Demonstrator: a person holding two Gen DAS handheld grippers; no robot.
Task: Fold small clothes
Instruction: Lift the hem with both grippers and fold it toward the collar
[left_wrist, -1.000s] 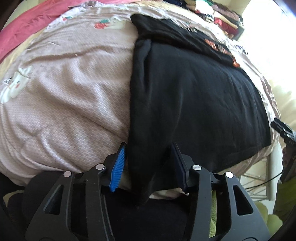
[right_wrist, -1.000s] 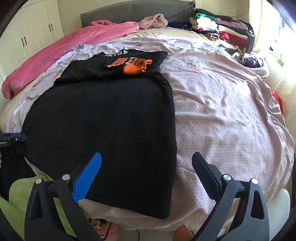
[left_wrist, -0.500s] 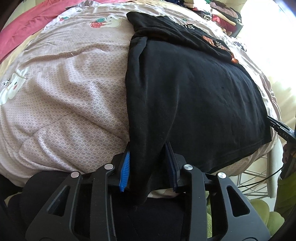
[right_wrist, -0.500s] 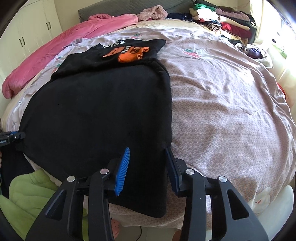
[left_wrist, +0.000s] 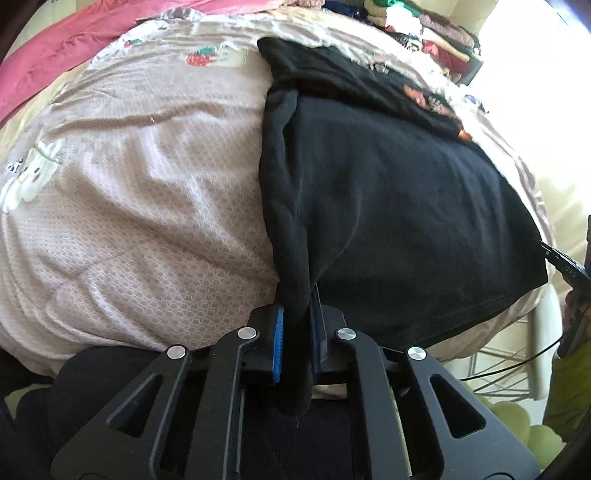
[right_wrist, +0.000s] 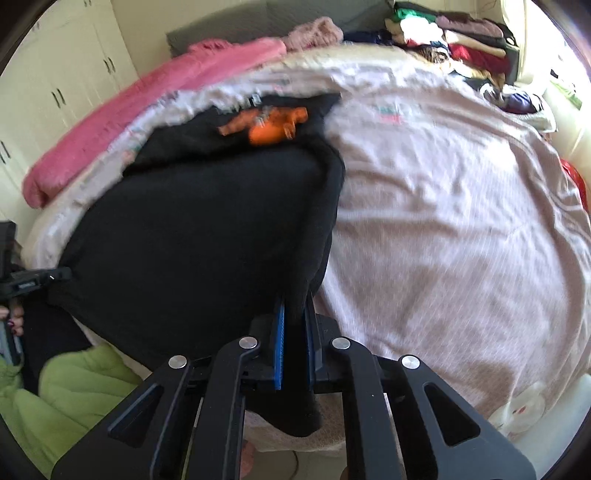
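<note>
black garment (left_wrist: 388, 206) lies spread flat on the pinkish quilt (left_wrist: 147, 206), its near hem hanging over the edge of the bed towards me, and i have both near corners pinched. my left gripper (left_wrist: 295, 343) has its jaws clamped tight on the bunched left corner, cloth squeezed between the blue pads, and my right gripper (right_wrist: 295, 347) is closed the same way on the right corner, a tail of fabric drooping below its fingers. i hold the two corners at once so the hem can rise as one straight edge and, i judge, be carried up towards the far end, where the orange print (right_wrist: 266, 123) sits on the part already turned over. that should halve the length cleanly. keeping the hem taut between my hands matters, or the middle will sag and wrinkle. a pink blanket (right_wrist: 147, 110) and a clothes pile (right_wrist: 450, 40) lie well clear.
</note>
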